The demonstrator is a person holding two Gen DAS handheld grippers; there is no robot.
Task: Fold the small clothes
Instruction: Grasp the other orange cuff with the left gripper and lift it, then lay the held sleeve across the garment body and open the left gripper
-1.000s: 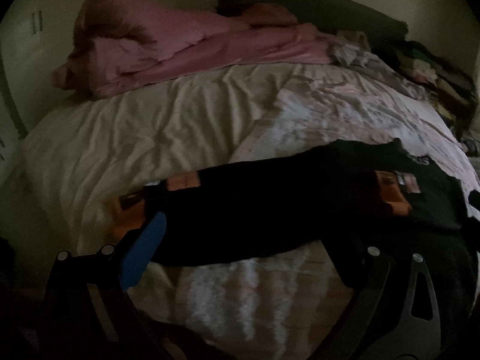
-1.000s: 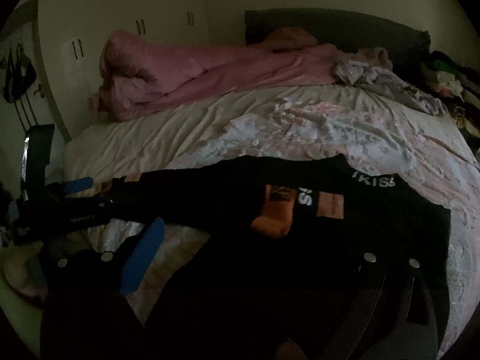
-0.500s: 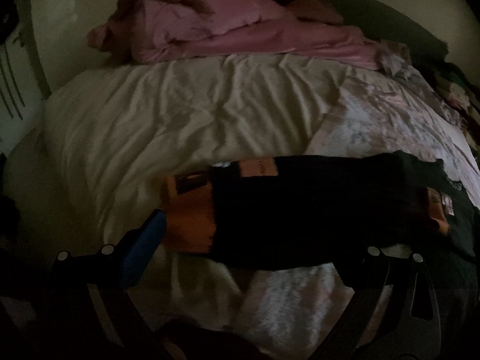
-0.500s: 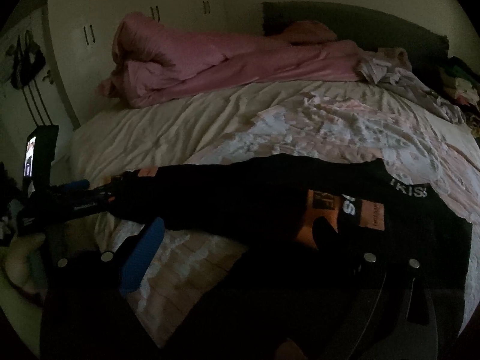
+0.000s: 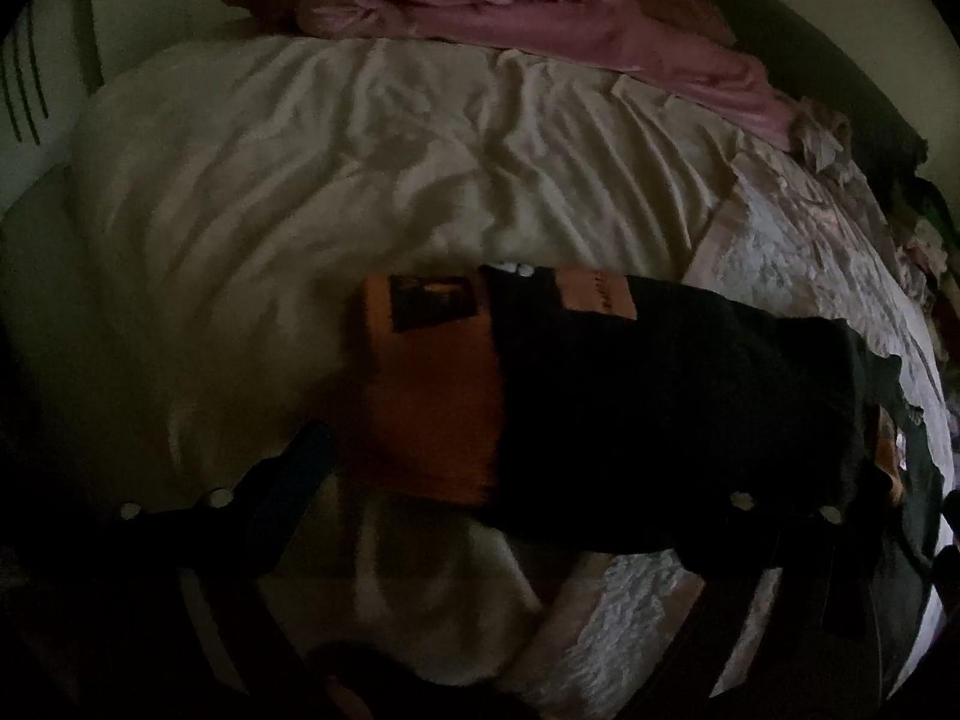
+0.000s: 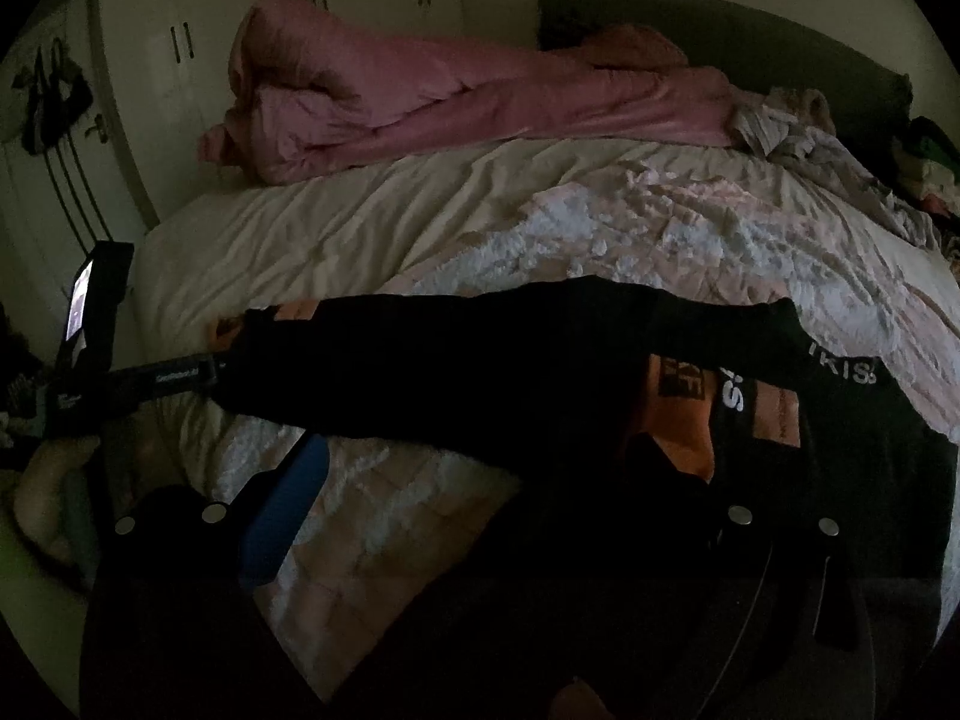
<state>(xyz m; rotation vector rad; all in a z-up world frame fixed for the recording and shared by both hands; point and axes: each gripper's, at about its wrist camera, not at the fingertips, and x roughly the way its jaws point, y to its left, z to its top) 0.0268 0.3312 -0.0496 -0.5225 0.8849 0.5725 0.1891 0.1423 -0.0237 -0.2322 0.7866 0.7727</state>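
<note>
A black garment (image 5: 660,420) with an orange end panel (image 5: 432,396) lies stretched across the bed. My left gripper (image 5: 528,498) hovers low over that orange end. Its jaws are closing, with the orange end lying between them and the blue-padded finger (image 5: 300,468) still clear of the cloth. In the right wrist view the same garment (image 6: 480,372) runs left to right, with orange patches and white lettering (image 6: 840,372) at its right end. My right gripper (image 6: 528,510) stands open above dark cloth near the front. The left gripper (image 6: 150,378) shows at the garment's left end.
A pink duvet (image 6: 420,96) is heaped at the head of the bed by a dark headboard (image 6: 750,30). A cream sheet (image 5: 360,180) and a patterned quilt (image 6: 690,240) cover the bed. Loose clothes (image 6: 924,168) pile at the right; wardrobe doors (image 6: 180,42) stand behind.
The left gripper has moved down and toward the garment's left end, so the orange panel now fills the space between its fingers. The right gripper has shifted slightly closer to the garment.
</note>
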